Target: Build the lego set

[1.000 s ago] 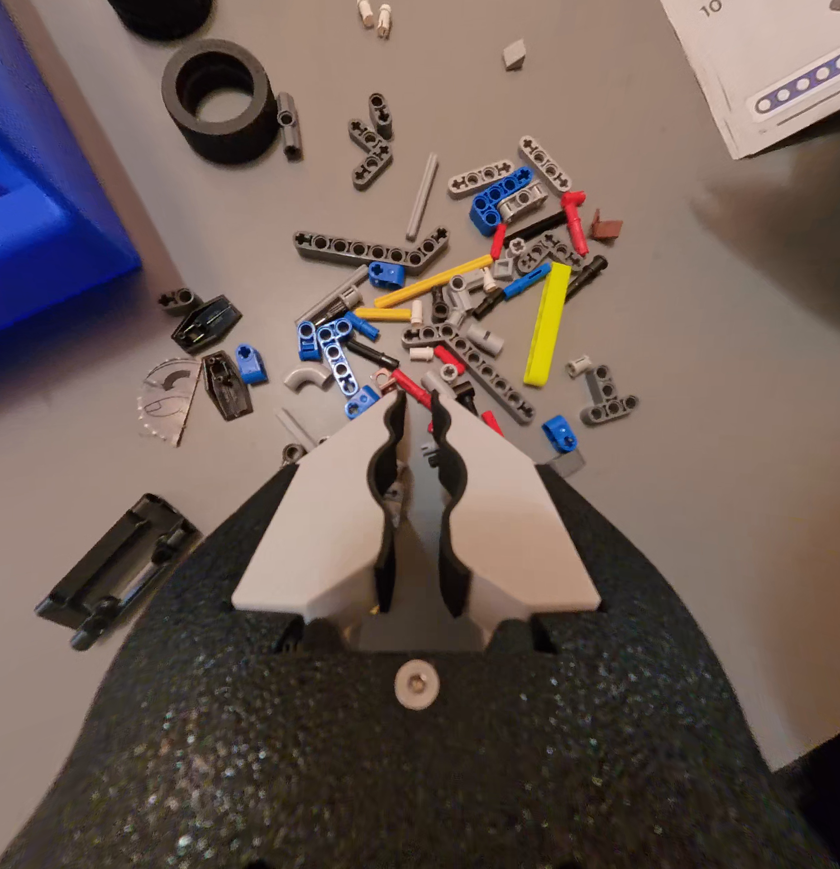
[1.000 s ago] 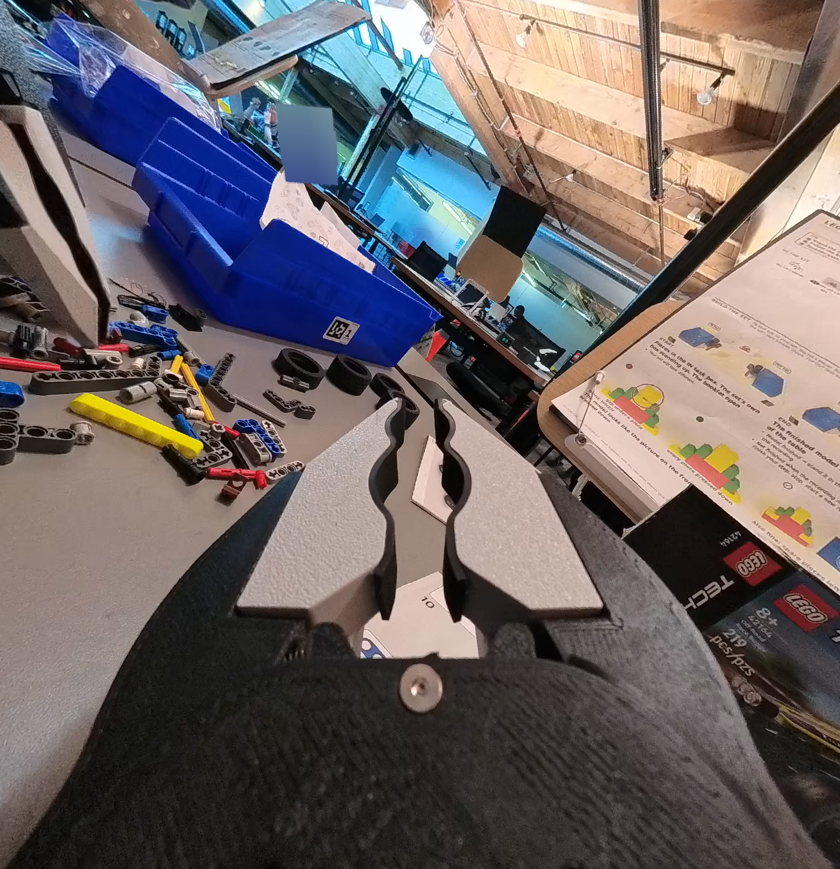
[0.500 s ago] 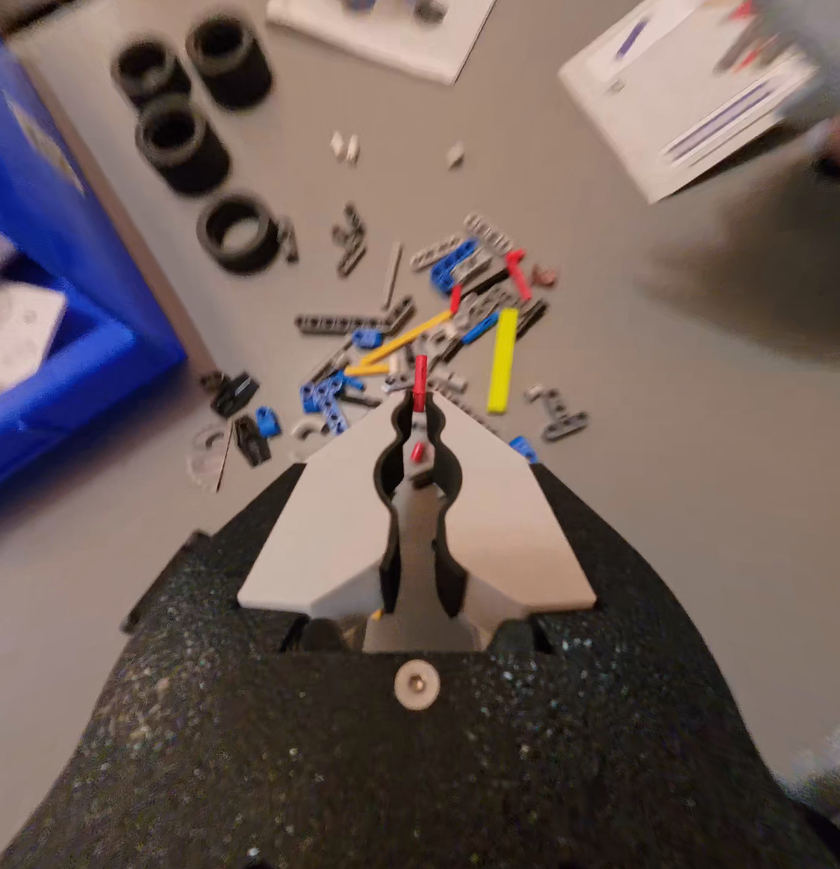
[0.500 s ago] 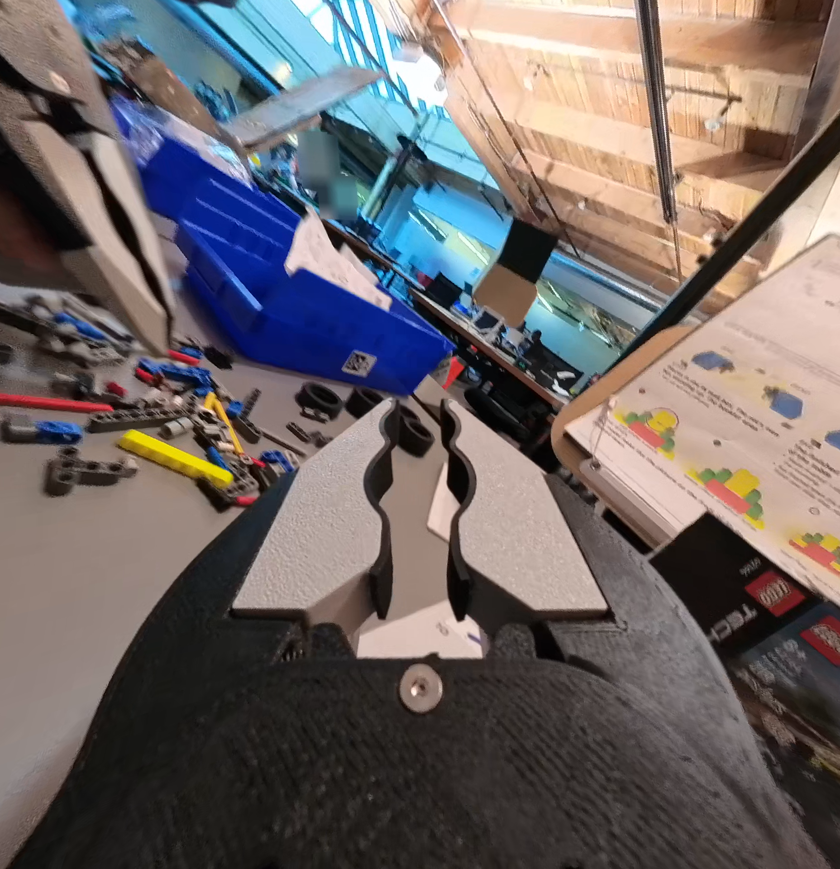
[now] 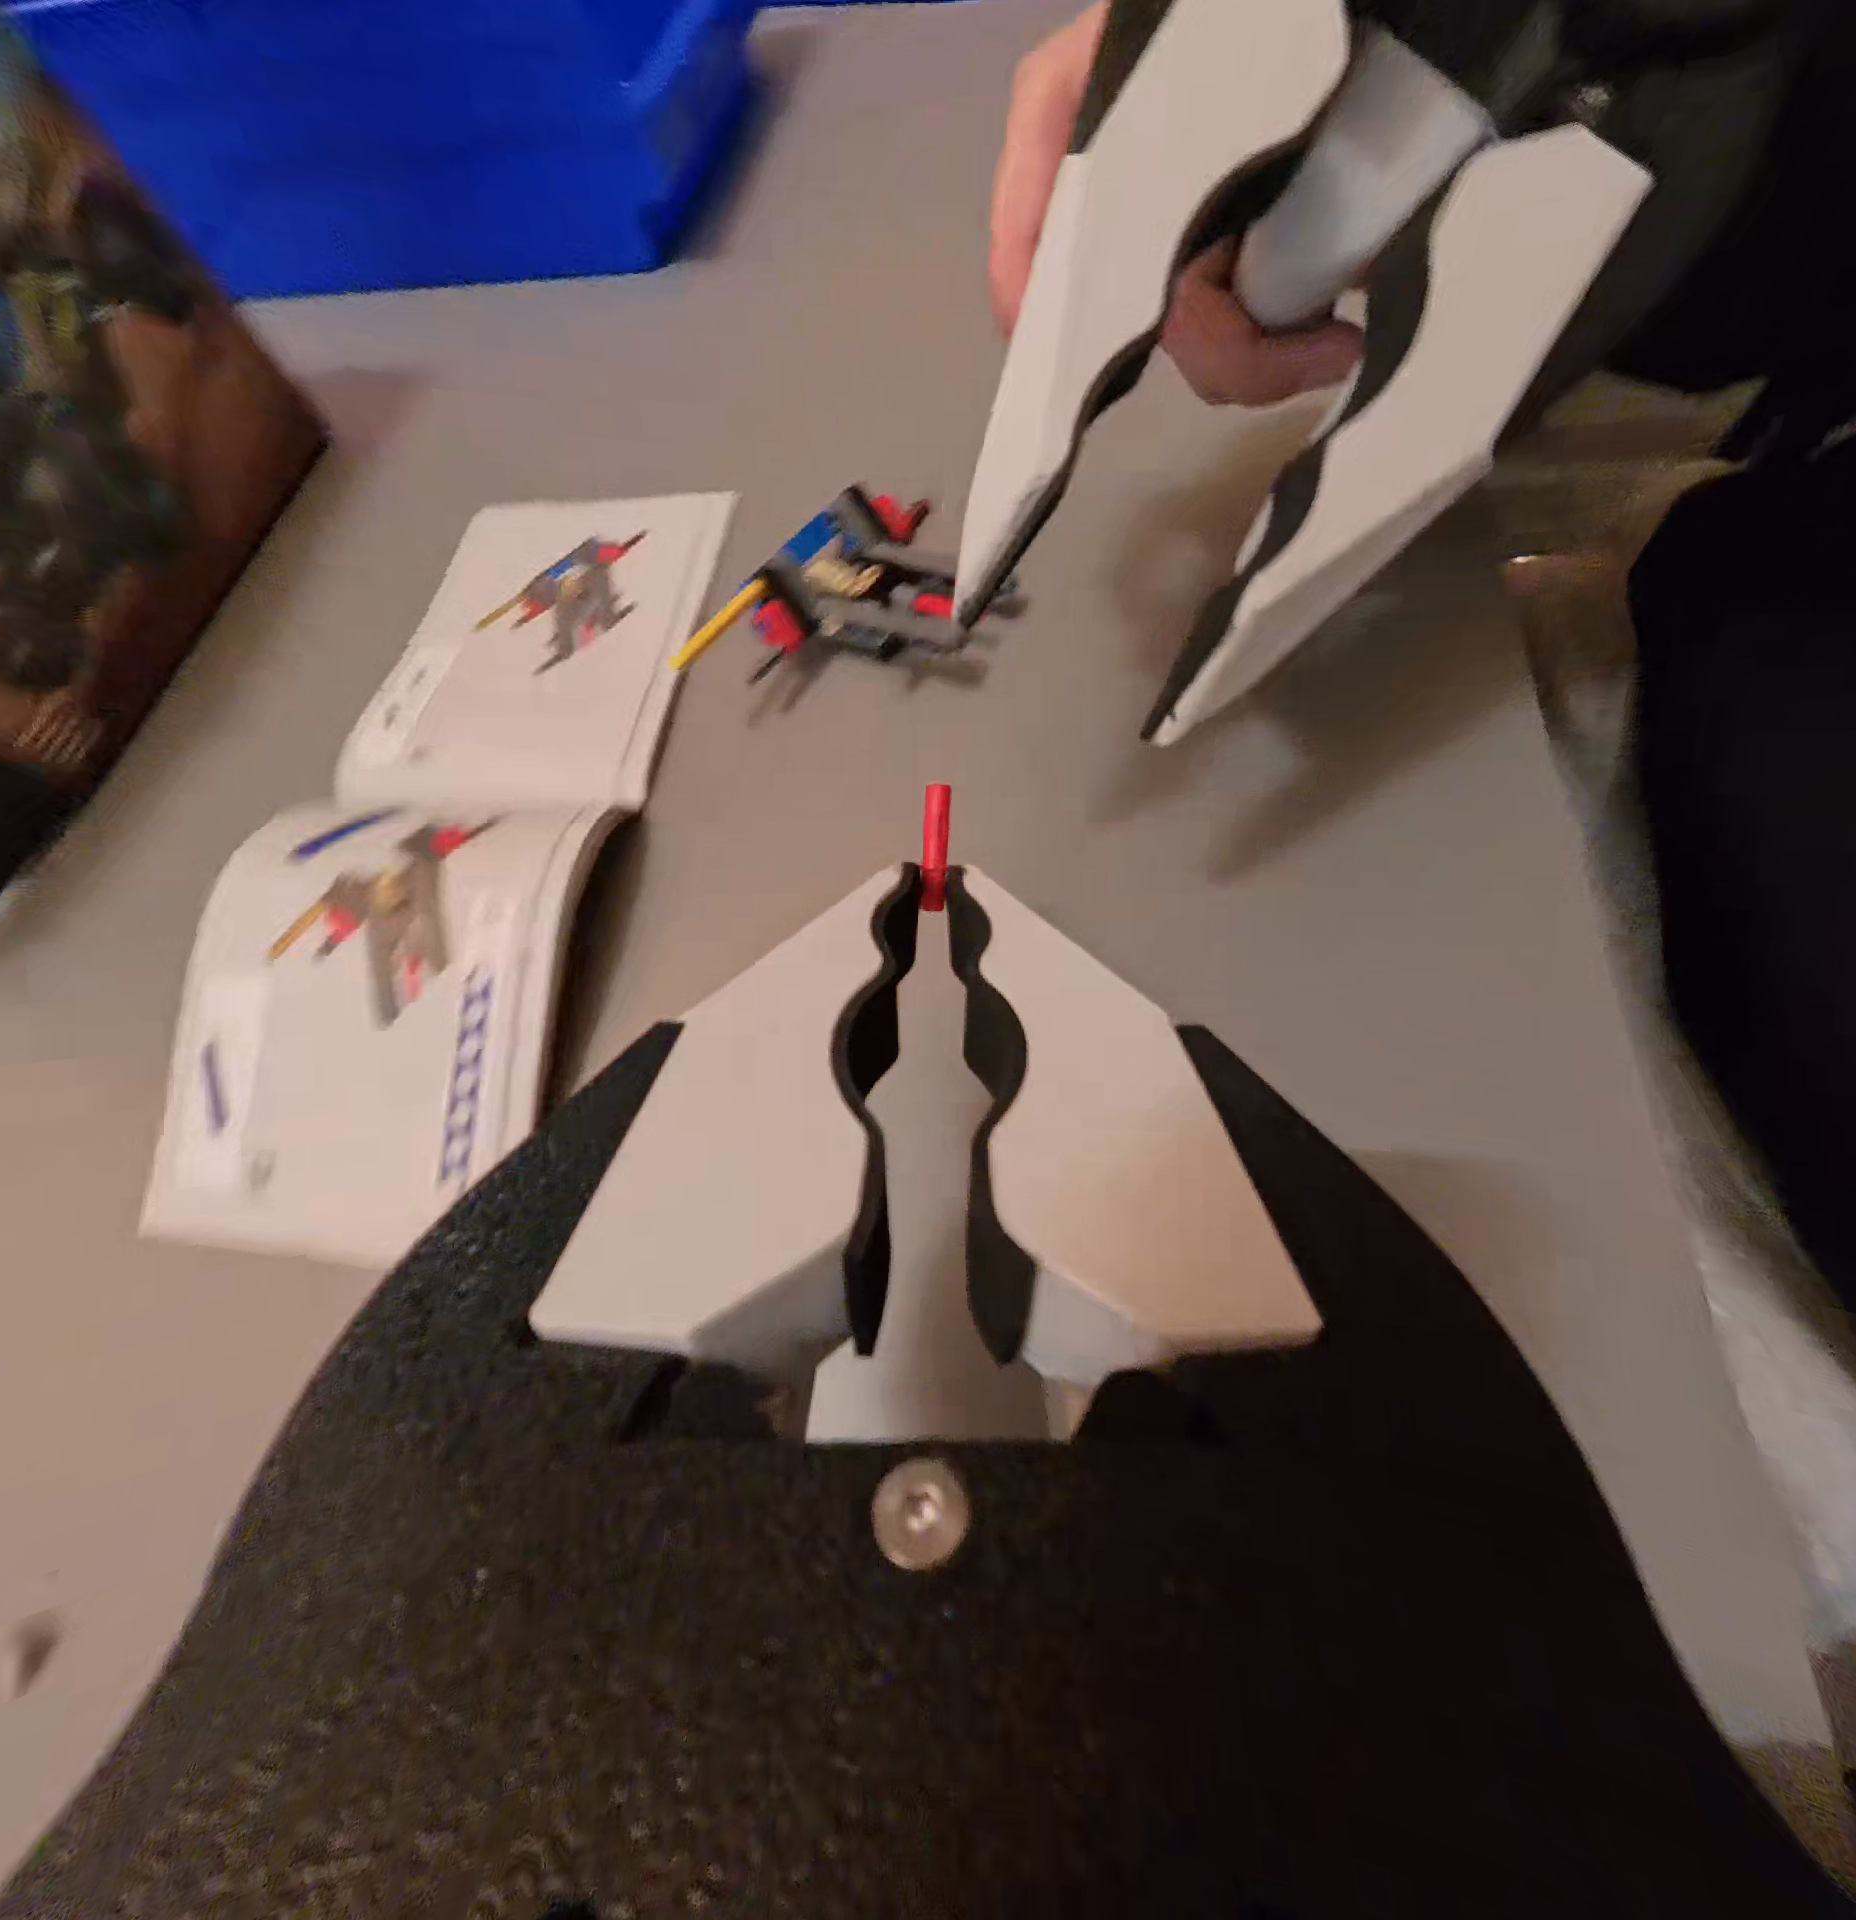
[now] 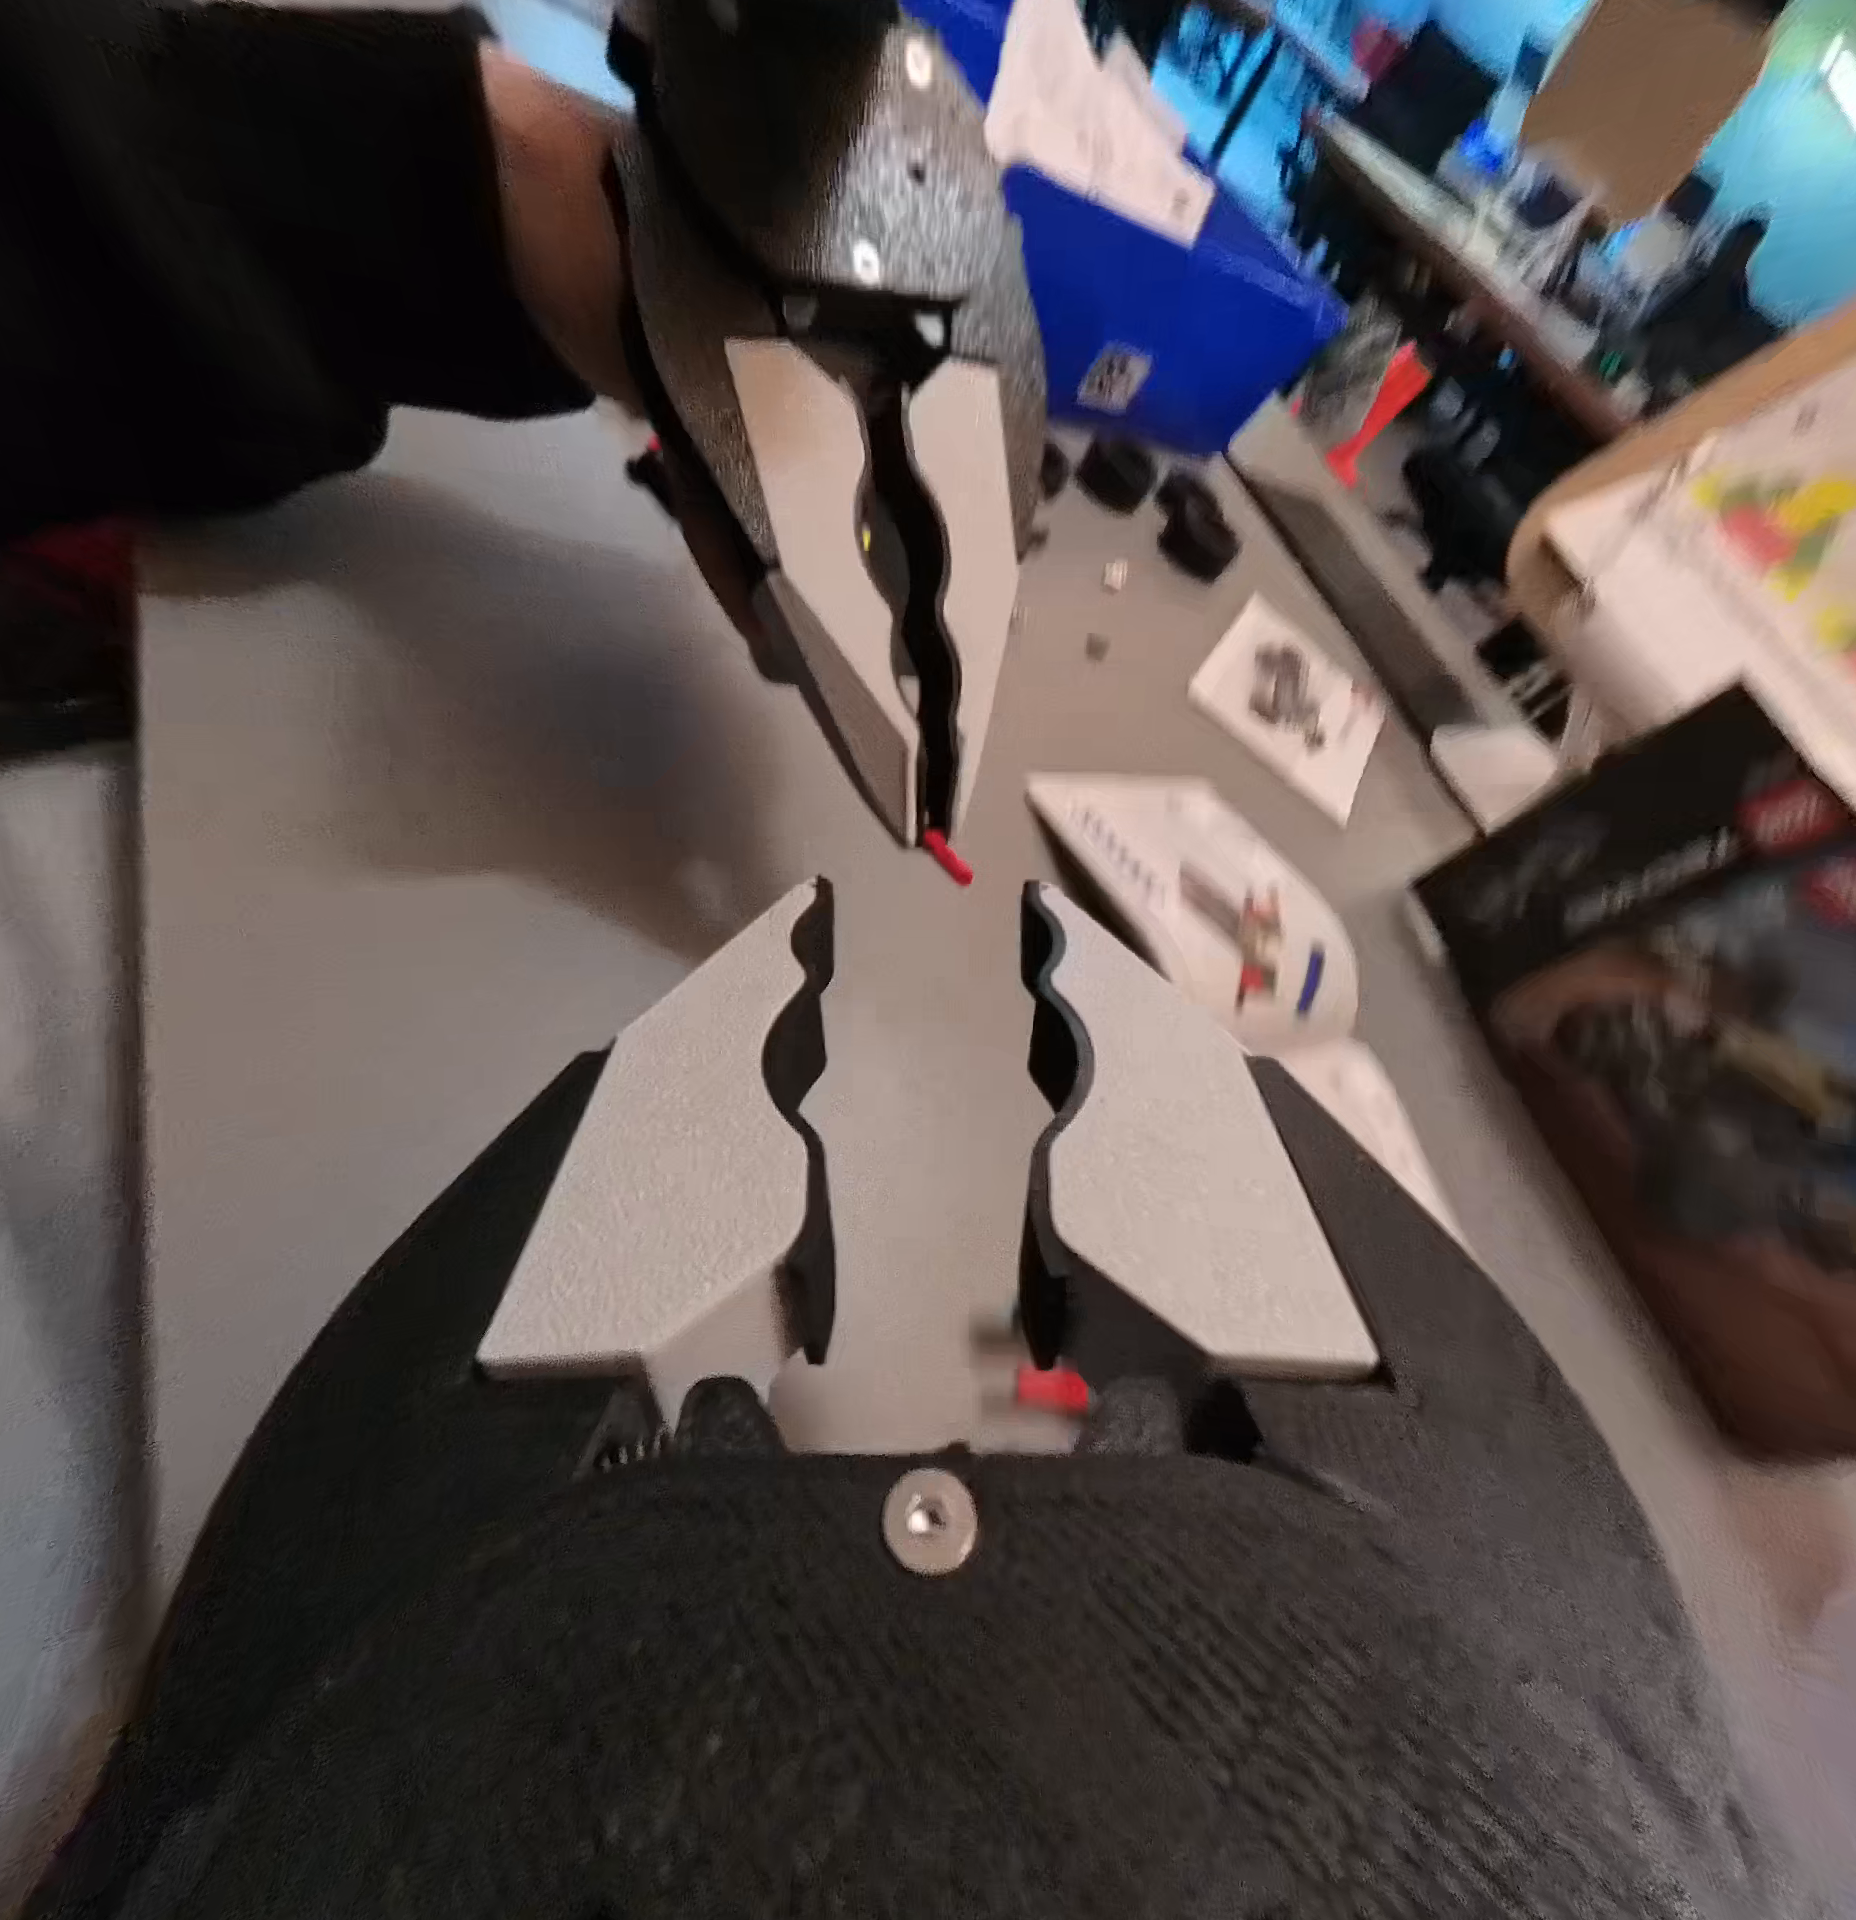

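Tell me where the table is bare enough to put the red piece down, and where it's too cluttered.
Bare grey table lies straight ahead of the left gripper holding the red piece, bordered by the open instruction booklet on the left and the partly built model beyond. It is crowded around that model, where the open right gripper reaches in.

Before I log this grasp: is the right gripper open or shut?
Open. The right gripper has a wide gap between its fingertips, with nothing held.
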A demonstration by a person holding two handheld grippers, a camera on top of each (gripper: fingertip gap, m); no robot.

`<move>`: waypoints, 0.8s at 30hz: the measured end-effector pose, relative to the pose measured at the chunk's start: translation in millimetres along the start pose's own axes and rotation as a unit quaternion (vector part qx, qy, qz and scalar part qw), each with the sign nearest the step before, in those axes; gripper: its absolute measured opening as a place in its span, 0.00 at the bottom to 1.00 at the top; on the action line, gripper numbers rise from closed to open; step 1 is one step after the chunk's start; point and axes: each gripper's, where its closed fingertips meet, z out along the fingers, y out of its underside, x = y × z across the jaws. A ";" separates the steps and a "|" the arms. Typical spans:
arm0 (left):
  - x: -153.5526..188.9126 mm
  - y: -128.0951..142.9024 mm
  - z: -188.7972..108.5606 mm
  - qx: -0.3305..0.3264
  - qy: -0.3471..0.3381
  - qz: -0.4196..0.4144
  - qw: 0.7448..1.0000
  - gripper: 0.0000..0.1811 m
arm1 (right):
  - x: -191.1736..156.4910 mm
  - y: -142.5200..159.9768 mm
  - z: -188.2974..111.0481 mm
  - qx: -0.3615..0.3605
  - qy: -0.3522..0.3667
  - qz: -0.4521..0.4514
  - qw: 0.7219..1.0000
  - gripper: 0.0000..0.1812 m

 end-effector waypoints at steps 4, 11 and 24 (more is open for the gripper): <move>29.6 -18.6 49.2 -0.005 0.041 0.052 0.998 0.01 | -4.8 48.9 -45.3 -0.036 -0.007 0.040 0.999 0.15; 59.1 -12.9 101.1 -0.081 0.052 0.111 0.989 0.01 | -6.2 94.5 -76.5 -0.069 -0.034 0.073 0.994 0.09; 66.9 -10.5 109.6 -0.093 0.058 0.100 0.989 0.01 | -26.5 111.1 -66.5 -0.105 -0.096 0.075 0.987 0.08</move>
